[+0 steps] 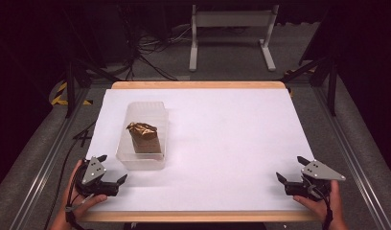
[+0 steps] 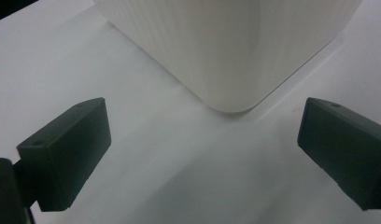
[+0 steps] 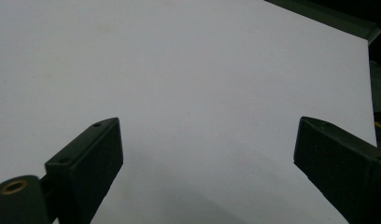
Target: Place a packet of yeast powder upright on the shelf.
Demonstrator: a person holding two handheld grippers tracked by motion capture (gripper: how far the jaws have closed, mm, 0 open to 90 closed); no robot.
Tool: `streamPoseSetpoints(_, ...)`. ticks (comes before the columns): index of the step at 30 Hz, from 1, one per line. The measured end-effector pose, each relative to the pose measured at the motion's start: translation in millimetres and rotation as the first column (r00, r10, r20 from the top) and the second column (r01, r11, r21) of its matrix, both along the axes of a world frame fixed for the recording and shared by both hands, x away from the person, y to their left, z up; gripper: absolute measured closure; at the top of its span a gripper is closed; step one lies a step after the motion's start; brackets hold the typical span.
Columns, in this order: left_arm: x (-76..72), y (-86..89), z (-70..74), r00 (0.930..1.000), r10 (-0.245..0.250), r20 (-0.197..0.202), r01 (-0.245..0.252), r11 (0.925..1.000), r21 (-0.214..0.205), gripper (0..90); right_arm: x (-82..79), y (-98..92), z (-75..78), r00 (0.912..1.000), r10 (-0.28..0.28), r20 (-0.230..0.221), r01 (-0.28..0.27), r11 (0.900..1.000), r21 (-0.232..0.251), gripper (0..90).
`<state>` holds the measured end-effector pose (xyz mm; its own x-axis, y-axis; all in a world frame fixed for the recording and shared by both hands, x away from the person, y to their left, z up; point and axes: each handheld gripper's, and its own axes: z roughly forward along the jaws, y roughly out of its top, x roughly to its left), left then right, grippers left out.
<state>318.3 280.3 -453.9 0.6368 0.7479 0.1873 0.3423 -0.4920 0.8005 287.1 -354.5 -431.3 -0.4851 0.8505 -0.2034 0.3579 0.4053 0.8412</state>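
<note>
Both hands sit low at the near edge of the table (image 1: 232, 103), looking like a ready stance rather than work in progress. The left gripper (image 1: 112, 170), down at seven o'clock, has its jaws spread wide with nothing between them, and it points straight at the near corner of the clear plastic container (image 1: 142, 160) just beyond it at about ten o'clock. In the left gripper view that rounded corner (image 2: 230, 60) hangs squarely between the jaws, apart from both, so I judge this hand is lined up to take the tub. Inside stands a brown block topped with crinkled gold foil (image 1: 143, 136), upright, toward the near end. The right gripper (image 1: 289, 168), at five o'clock, is equally spread and empty, well apart from the container, facing bare white surface, probably parked clear.
</note>
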Motion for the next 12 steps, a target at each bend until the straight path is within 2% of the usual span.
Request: streamPoseSetpoints(12,1.2,1.2,-0.3,1.0,0.004,-0.001,-0.004,1.0,-0.003,3.5,1.9,2.7,-0.5,1.0,0.005,-0.006,-0.005,1.0,0.002,8.6)
